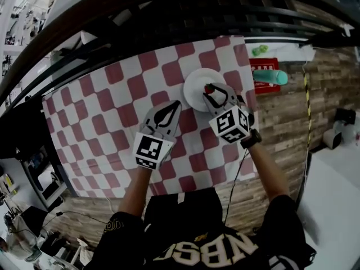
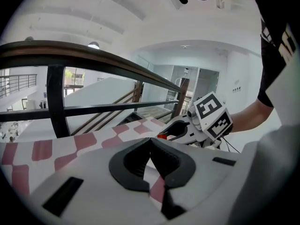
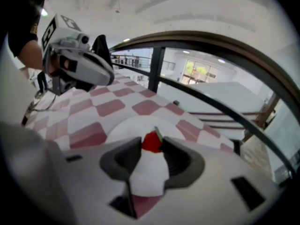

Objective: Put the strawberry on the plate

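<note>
A small red strawberry with a green leaf is pinched between the tips of my right gripper, just over the white plate at the far right of the checkered cloth. The right gripper view shows the strawberry held between the black pads, with the plate right below it. To the plate's left, my left gripper hovers over the cloth with its jaws together and nothing between them. In the left gripper view the tips of that gripper meet, and the strawberry shows as a red speck beyond.
The red-and-white checkered cloth covers the table. A dark railing runs along its far side. Off the cloth at the right lie a red box, a teal bottle and a green item. Wooden floor shows beyond.
</note>
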Motion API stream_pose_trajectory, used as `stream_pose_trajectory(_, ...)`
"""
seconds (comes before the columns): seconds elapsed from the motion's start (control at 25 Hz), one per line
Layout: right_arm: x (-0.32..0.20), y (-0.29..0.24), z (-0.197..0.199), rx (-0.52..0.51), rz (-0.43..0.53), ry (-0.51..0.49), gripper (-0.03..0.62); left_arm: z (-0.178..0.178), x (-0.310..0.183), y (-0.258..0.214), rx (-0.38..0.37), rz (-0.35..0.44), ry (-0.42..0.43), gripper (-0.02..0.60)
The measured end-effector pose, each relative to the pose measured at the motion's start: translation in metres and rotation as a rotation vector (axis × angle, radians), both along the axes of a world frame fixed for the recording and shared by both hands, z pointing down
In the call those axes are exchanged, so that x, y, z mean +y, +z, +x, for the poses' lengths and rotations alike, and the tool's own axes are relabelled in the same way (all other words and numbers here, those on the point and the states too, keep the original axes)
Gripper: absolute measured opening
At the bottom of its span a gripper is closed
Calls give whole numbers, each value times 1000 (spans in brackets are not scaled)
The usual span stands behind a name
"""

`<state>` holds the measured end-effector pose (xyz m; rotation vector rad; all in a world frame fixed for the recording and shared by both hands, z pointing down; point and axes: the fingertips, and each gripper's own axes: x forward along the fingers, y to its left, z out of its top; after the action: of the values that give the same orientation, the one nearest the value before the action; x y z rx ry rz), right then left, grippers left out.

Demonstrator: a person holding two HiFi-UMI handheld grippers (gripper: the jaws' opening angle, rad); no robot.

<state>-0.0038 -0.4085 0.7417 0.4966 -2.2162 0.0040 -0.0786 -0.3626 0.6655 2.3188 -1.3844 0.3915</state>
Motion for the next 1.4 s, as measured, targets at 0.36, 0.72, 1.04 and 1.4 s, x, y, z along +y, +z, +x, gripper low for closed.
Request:
stream_pose_trajectory(0.36, 2, 22, -2, -36, -115, 63, 155, -4, 10, 13, 14, -28, -16, 17)
stream_pose_trajectory(0.72, -1, 10, 4, 30, -53, 107, 193, 3, 29, -9, 18, -14, 11, 17)
stream_pose_trajectory(1.04, 23, -62, 7, -99, -82, 255, 213, -2, 58, -50, 92, -25, 8, 17)
stream_pose_trajectory(1.4, 77, -208, -28, -443, 33, 379, 210, -24, 73, -142, 100, 164, -42, 17)
